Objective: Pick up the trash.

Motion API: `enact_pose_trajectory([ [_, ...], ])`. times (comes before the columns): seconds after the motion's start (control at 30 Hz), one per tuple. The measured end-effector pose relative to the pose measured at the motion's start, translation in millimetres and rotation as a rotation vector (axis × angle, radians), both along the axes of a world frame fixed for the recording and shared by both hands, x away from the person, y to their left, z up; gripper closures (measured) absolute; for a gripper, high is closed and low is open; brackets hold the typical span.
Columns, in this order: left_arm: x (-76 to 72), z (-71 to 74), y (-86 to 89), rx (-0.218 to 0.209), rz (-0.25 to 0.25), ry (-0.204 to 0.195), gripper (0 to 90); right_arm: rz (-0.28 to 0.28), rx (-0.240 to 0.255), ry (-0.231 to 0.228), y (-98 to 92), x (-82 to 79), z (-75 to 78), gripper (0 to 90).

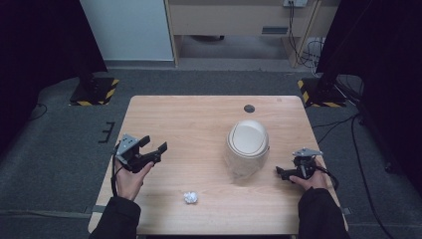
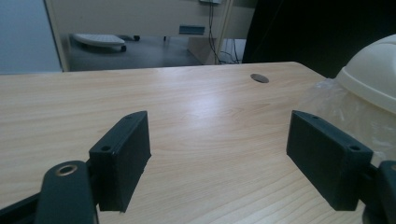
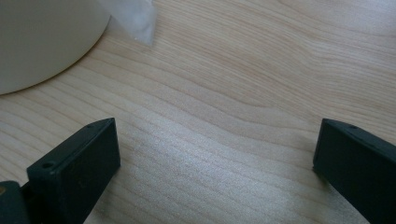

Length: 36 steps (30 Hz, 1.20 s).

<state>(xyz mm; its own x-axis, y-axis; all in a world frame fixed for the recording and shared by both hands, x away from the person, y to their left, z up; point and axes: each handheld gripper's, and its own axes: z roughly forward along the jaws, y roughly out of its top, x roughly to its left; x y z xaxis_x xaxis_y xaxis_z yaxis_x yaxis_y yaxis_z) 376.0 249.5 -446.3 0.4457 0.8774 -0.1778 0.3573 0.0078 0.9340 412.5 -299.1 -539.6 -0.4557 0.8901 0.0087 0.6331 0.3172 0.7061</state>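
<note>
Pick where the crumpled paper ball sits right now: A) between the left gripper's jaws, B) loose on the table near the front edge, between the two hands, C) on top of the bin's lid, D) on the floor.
B: the crumpled paper ball lies loose on the table, with the left gripper up and to its left and the bin to its right, nothing touching it.

Grey carpet point(image 1: 59, 149) (dark curtains point(image 1: 40, 40) flanking), wooden cabinet point(image 1: 234, 20).
</note>
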Motion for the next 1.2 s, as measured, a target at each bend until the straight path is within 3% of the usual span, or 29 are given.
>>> enact_pose_trajectory([
  [0.63,11.2,26.0,-63.0,0.022,-0.120,-0.055,21.3,0.000,0.000,0.000,0.0,0.0,0.0,0.8],
  [1.2,18.5,42.1,-115.4,0.049,-0.223,-0.077,21.1,0.000,0.000,0.000,0.0,0.0,0.0,0.7],
])
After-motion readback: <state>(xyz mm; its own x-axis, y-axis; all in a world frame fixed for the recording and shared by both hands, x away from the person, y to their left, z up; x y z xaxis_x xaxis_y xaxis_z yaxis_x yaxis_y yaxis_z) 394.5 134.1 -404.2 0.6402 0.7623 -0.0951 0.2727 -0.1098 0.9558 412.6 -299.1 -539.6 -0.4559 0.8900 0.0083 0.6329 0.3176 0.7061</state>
